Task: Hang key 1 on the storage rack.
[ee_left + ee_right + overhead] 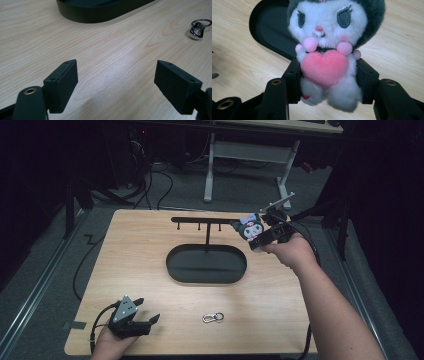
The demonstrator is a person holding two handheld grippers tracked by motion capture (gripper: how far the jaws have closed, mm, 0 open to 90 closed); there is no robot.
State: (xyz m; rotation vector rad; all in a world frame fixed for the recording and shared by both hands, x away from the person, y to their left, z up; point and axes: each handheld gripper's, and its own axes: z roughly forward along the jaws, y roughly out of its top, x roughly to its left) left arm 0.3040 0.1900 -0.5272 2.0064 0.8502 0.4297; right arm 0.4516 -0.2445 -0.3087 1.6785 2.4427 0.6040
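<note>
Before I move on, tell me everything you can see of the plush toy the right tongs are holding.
The plush toy is a small fuzzy doll: white face, dark grey hood, stitched grey eyes, tiny pink nose, pink pom-poms, and a pink heart on its chest. The right tongs are clamped on its lower body from both sides, holding it upright, facing the camera. In the high view it hangs in the air at the right end of the black hanger stand's crossbar, above the wooden table.
</note>
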